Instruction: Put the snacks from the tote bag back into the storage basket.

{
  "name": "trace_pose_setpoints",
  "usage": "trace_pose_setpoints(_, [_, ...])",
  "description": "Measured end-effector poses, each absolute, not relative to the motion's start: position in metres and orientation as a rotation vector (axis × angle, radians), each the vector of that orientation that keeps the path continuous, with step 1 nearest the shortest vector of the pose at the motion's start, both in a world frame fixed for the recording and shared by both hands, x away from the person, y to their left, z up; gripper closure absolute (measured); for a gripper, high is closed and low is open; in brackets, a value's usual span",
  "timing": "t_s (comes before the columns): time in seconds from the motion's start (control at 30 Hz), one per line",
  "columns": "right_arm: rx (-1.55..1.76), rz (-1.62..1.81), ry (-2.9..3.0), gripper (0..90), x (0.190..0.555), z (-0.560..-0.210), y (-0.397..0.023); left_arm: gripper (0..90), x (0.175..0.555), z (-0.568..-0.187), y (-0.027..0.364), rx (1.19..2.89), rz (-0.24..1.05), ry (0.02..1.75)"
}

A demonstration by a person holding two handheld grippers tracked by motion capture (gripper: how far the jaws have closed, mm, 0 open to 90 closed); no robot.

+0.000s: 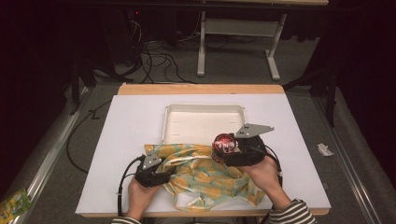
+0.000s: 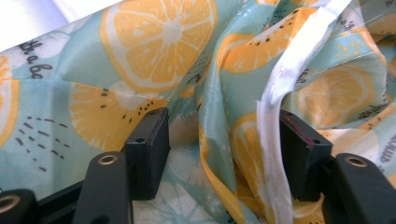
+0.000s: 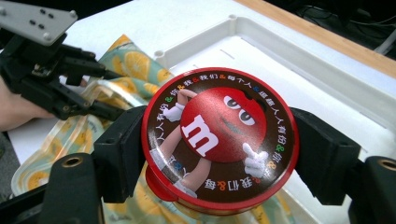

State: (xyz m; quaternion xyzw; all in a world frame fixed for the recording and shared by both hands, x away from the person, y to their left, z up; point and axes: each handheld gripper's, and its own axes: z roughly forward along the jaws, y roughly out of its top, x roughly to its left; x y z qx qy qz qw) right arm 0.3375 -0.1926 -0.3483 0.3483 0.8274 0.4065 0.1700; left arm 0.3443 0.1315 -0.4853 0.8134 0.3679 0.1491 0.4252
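1. A white worktop (image 1: 130,126) carries a shallow white tray (image 1: 203,122) toward its far edge, roughly at the middle, and a crumpled bag of pale teal cloth printed with orange slices (image 1: 205,177) along its near edge

2. The right gripper (image 3: 219,154) is clamped on a round red candy tin (image 3: 219,140), one black jaw pressed to each side of the rim; the lid faces the camera and shows a red cartoon candy figure with a white "m"

3. In the high view the tin (image 1: 224,144) is held just above the far part of the bag, close to the near edge of the tray, with the right gripper (image 1: 233,150) and the person's hand (image 1: 266,179) behind it toward the near right of the worktop

4. The left gripper (image 2: 219,154) has its jaws spread apart, with folds of the bag (image 2: 154,70) and its white hem band (image 2: 275,107) bunched between them; the hem lies just beside one pad, and whether it touches cannot be told

5. From above, the left gripper (image 1: 166,173) sits at the bag's left edge, near the worktop's near edge, held by the person's left hand (image 1: 139,196)

6. A striped sleeve (image 1: 292,213) shows at the near right
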Motion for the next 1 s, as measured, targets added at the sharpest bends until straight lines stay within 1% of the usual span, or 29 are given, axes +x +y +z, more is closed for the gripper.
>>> trace_pose_setpoints(0.37, [1.004,1.128,2.341,26.2,0.359,-0.343,-0.196,40.7,0.344,-0.485,0.131,2.03,0.372,0.921])
trace_pose_setpoints(1.0, [1.054,1.099,2.334,26.1,0.389,-0.344,-0.2,40.7,0.344,-0.485,0.132,2.038,0.374,0.913])
